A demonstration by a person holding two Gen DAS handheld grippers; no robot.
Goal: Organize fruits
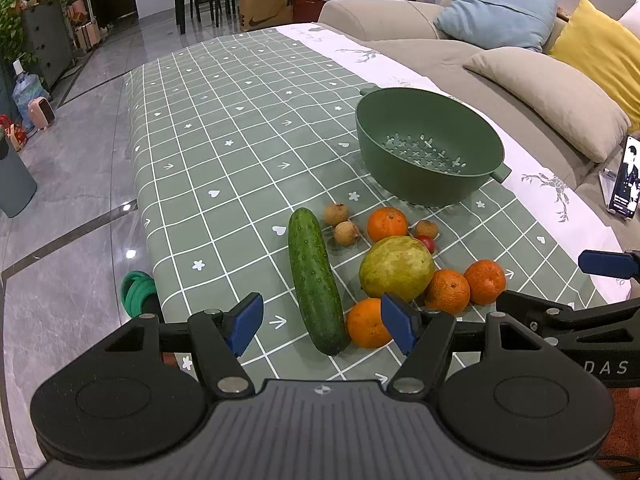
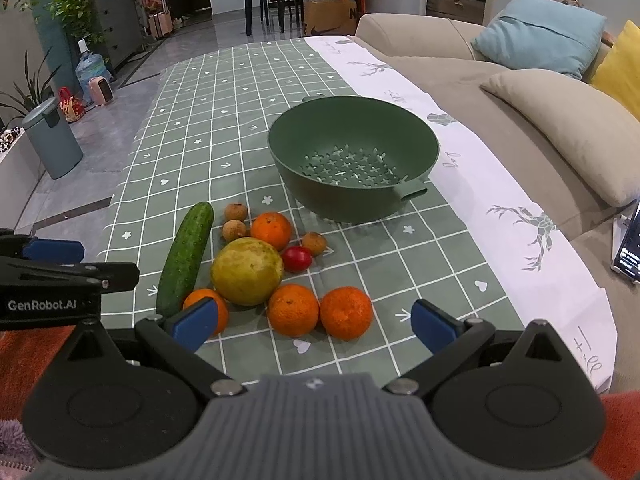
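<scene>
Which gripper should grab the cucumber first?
Probably left. The cucumber runs between the open left gripper fingers in its own view. The right gripper, also open, frames the two oranges; the cucumber lies off to its side.

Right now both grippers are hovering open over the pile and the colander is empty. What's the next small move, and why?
Probably lower the right gripper onto the nearest orange. Its jaws stand open with nothing between them, that orange lies almost centred ahead of them at the pile's near edge, and the green colander beyond is empty and unobstructed.
</scene>
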